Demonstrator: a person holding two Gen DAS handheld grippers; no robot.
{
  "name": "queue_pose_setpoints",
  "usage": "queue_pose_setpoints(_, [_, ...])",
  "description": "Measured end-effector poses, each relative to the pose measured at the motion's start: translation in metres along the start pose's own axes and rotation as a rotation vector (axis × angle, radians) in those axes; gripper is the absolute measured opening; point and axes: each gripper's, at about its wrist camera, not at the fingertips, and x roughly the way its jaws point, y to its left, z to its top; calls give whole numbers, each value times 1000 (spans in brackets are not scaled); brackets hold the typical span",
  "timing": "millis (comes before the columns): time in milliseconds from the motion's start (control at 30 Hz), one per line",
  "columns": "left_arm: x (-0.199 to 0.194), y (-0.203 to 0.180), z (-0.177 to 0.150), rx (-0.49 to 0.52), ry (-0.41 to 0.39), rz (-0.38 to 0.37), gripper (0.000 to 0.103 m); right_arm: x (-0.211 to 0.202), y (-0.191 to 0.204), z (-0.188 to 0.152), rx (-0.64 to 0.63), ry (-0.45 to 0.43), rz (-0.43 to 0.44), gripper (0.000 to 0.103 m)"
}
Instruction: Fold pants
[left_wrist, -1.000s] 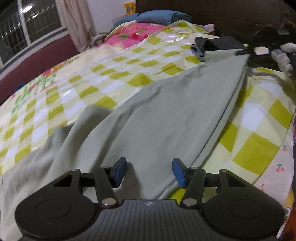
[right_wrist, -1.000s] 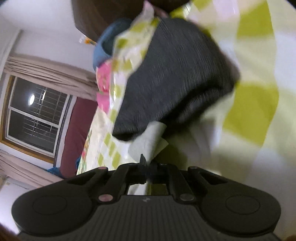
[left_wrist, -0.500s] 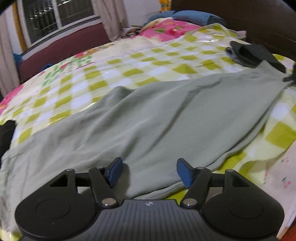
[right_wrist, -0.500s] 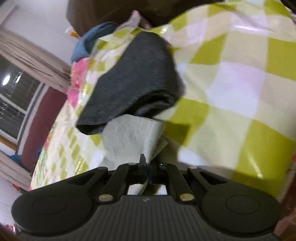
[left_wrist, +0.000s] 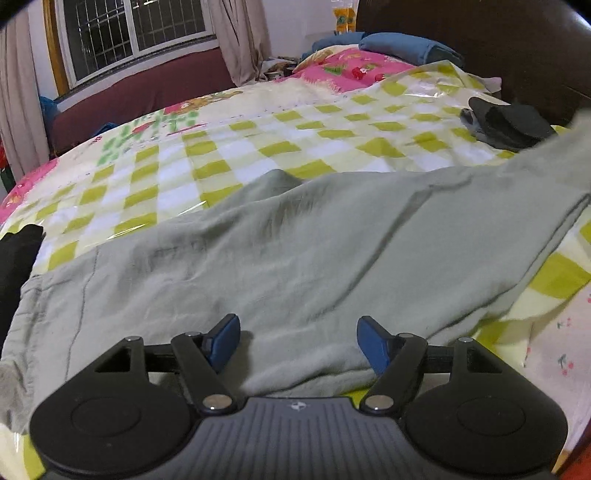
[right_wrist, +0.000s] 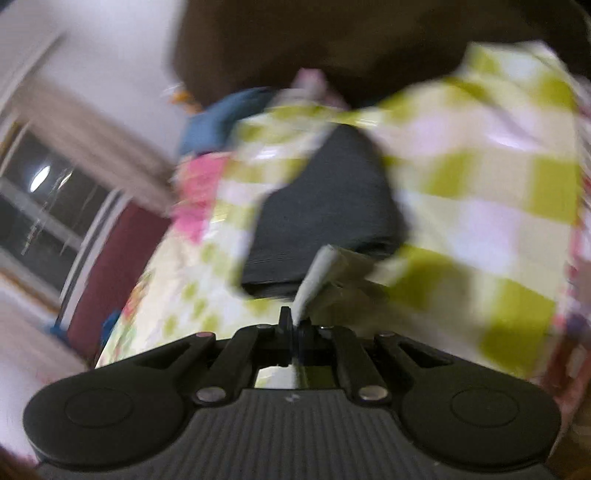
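Pale green pants (left_wrist: 295, 251) lie spread across a yellow-and-white checked bed cover (left_wrist: 229, 147), the waistband at the left and the legs running to the right. My left gripper (left_wrist: 297, 341) is open and empty, its blue pads just above the pants' near edge. My right gripper (right_wrist: 295, 325) is shut on the hem of the pants (right_wrist: 328, 273) and holds it lifted off the cover. That lifted end shows blurred at the far right of the left wrist view (left_wrist: 576, 147).
A folded dark grey garment (left_wrist: 509, 122) lies on the cover near the lifted hem; it also shows in the right wrist view (right_wrist: 325, 214). A black cloth (left_wrist: 14, 266) sits at the left edge. Blue pillows (left_wrist: 406, 48) and a dark headboard (left_wrist: 480, 40) stand behind.
My left gripper has swung left along the pants, bringing the waistband into view. My right gripper has lifted the hem higher and pulled away from the dark garment, moving fast.
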Motion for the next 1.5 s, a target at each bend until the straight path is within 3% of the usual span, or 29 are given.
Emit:
queue_pose_setpoints(133, [-5,10,-9,-27,-16,29,83,1,96,-25,-196,43,164,3])
queue_pose_setpoints(233, [-18,19,-12,-54,-44,34,83,15,174,-69,-358,126,283,4])
queue_pose_setpoints(367, [-34,38,-22,-111,-71,42,84,53,263,-168,-581,316,389,4])
queue_pose_setpoints(567, [-46,74,-44,-213,-81,31,85,95,335,-320,-748,554,459,4])
queue_pose_setpoints(700, [-47,82,-53,-207,-91,14,86,118,357,-387,-891,641,417,4])
queue_pose_setpoints(800, [-49,83,-55,-185,-95,15,86,114,361,-421,-980,654,403,4])
queue_pose_setpoints(1000, [-49,84,-59,-192,-93,8,87,92,376,-448,-1226,520,452,4])
queue_pose_setpoints(1167, [-47,81,-59,-175,-91,13,88,77,388,-479,-1383,490,519,4])
queue_pose_setpoints(1300, [-45,84,-58,-172,-83,4,90,89,394,-509,-1534,654,523,10])
queue_pose_setpoints(1367, [-45,82,-58,-160,-79,4,92,93,392,-518,-1570,742,531,19])
queue_pose_setpoints(1500, [-45,81,-56,-156,-73,1,93,89,388,-507,-1527,765,584,28])
